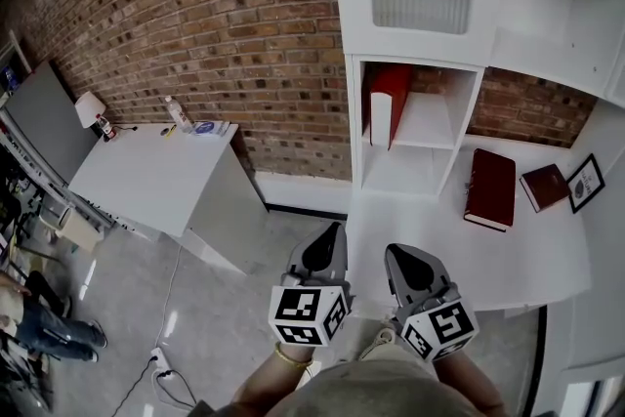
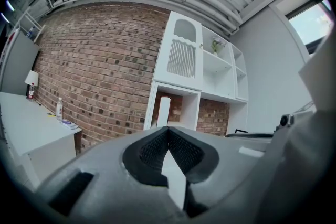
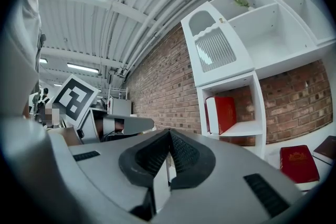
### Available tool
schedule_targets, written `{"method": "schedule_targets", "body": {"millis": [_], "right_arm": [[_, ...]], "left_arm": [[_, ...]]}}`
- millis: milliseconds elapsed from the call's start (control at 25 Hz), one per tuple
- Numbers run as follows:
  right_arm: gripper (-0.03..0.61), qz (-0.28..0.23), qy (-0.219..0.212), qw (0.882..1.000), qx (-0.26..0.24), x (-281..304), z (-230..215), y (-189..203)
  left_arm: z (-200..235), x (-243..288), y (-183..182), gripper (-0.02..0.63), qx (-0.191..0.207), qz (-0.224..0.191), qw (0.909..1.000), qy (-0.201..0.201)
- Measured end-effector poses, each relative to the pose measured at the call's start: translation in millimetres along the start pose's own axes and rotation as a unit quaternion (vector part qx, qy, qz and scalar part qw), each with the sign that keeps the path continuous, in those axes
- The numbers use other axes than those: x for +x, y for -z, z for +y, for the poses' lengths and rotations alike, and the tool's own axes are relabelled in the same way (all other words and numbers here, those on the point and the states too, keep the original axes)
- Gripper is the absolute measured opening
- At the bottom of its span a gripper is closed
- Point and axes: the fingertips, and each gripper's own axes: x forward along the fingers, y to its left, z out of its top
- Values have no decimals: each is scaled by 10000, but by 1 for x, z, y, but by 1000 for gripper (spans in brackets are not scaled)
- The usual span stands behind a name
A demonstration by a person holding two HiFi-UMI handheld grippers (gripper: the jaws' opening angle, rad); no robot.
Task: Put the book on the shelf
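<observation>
Brick wall [image 1: 195,5] backs this corner, with a white shelf unit [image 1: 420,44] set against it and a white desk [image 1: 430,239] running out below. On the small shelf inside the unit's lower-left cubby, a bright red book [image 1: 388,103] stands upright close to the cubby's left wall, which probably keeps it from tipping over.

Two more books lie flat on the desk to the right. One is a large dark red book [image 1: 490,188] and just beside it is a smaller dark red book [image 1: 544,187], near a framed picture [image 1: 586,183] propped at the desk's far side.

You hold the left gripper [image 1: 332,234] and the right gripper [image 1: 398,257] side by side at the desk's near edge, both pointing level toward the shelf unit. Each pair of jaws is pressed together with nothing between them, so neither carries a book.

This scene fits two stages. The upright book may be the one the task wants shelved, already in its place. Or the book meant may be one lying flat on the desk, well apart from both grippers. Nothing here settles which.
</observation>
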Motion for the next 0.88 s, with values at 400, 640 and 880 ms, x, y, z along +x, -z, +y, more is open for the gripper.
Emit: {"method": "schedule_targets", "body": {"millis": [400,640,880], "right_arm": [[6,39,135,9999,1,-10,16,8],[6,31,153,9999,-39,-8,19,8],[6,-12,119,9999,-76,-4,30,3]], "left_arm": [[0,-18,12,9,-34,84,9999,76],[3,-20,12,9,-63,61,9999,85],[8,-28,7,9,-39,24,9999,106]]}}
